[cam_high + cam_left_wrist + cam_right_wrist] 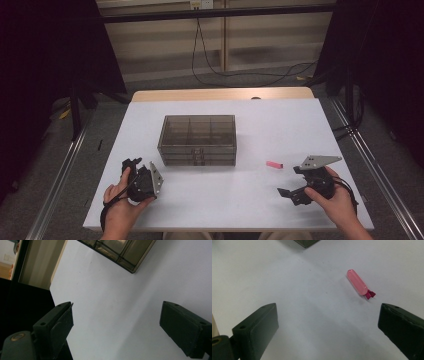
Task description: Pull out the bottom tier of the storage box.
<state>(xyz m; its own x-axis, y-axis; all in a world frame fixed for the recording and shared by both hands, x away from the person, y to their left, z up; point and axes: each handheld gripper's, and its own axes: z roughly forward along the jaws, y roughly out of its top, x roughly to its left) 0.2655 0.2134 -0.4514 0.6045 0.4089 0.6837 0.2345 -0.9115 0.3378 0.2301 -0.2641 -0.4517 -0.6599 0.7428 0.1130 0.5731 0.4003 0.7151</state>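
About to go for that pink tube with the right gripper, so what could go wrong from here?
The pink tube is round and lies loose on the smooth white table, so a jaw that nudges it may roll it away. It also sits off to one side of the open right gripper, not between the jaws, so closing now would likely miss. The drawer box looks closed, so stowing may need the left gripper.

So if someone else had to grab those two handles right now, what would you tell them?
Left gripper: open, holding nothing, near the table's front left.
Right gripper: open, holding nothing, at the front right.
The pink tube lies loose on the table just beyond the right gripper, right of the smoky plastic drawer box.
Done: nothing visible; the box's drawers look shut.
Left: probably pick up the tube with the right gripper; the box likely comes into it.
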